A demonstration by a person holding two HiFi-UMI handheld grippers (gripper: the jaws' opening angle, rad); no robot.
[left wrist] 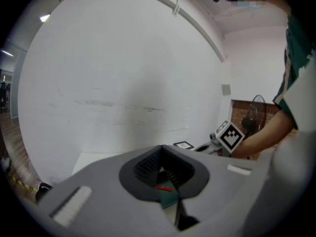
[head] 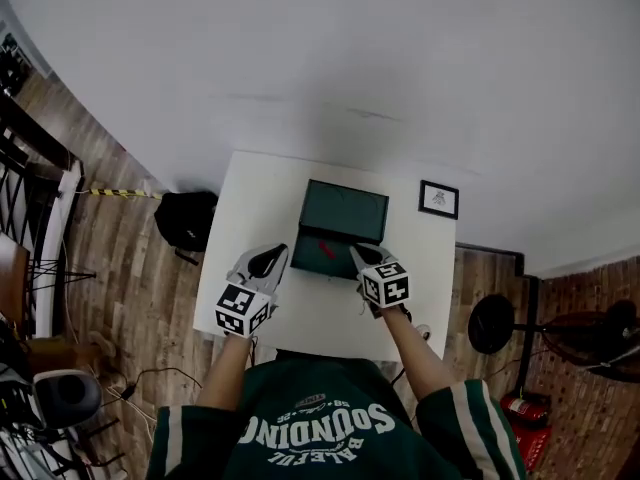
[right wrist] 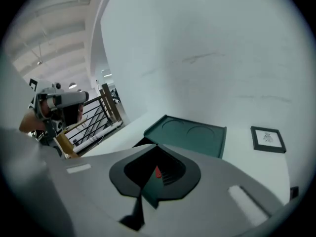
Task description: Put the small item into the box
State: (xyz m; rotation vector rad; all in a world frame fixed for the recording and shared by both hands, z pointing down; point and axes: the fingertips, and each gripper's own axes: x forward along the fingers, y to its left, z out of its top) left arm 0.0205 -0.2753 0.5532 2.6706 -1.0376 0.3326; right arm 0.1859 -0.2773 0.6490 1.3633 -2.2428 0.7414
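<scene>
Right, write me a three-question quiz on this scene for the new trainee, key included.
1. True or false: the green box is closed.
2. Multiple choice: in the head view, what lies on the table to the right of the box? A) a framed picture B) a mug C) a pair of scissors
3. Fill in the blank: the small item is ___ in colour.
Key: 1 false, the lid lies open; 2 A; 3 red.
</scene>
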